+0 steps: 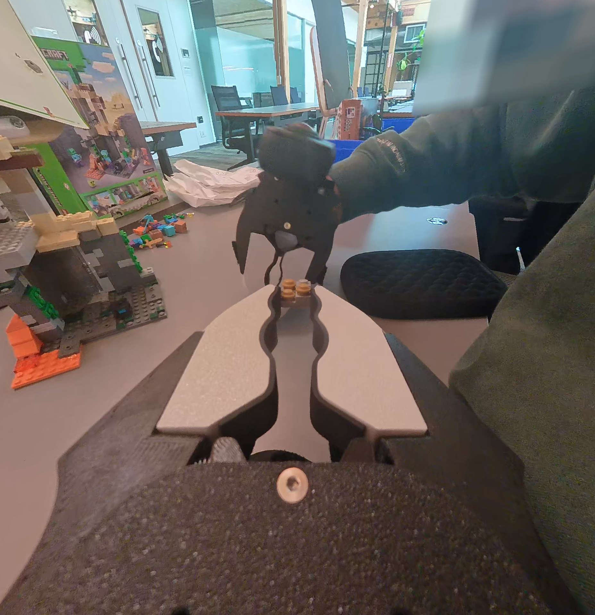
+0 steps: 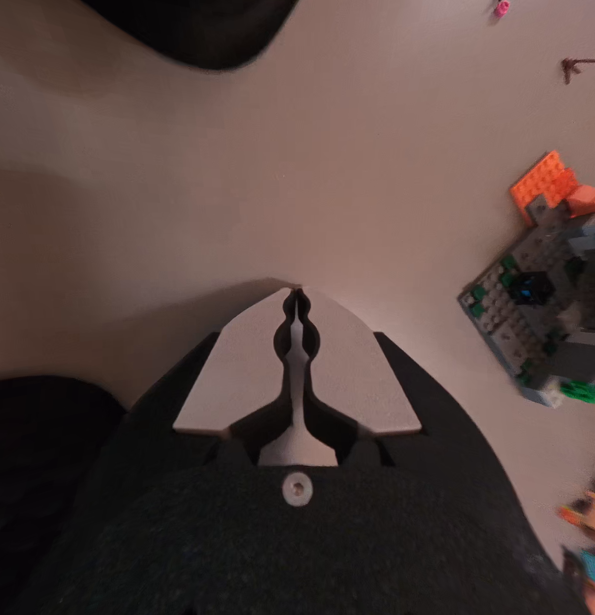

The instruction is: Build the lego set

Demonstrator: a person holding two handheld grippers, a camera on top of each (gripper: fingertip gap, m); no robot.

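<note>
My left gripper (image 1: 295, 289) is shut on a small Lego piece (image 1: 295, 293), a flat plate with tan and grey round studs on top, held level above the table. My right gripper (image 2: 296, 291) is shut with nothing visible between its tips. It points down at the bare table. In the left wrist view the right gripper (image 1: 279, 266) hangs just beyond and above the held piece. The partly built grey, green and orange Lego build (image 1: 73, 283) stands to the left and also shows at the right edge of the right wrist view (image 2: 539, 299).
The Lego box (image 1: 100, 133) stands behind the build, with loose bricks (image 1: 156, 229) and white paper bags (image 1: 213, 186) beside it. A black padded cushion (image 1: 419, 279) lies to the right. A person's sleeve (image 1: 422, 166) reaches in. A pink piece (image 2: 502, 8) and a brown piece (image 2: 575, 66) lie apart. Tip to tip, the grippers are about 12 cm apart.
</note>
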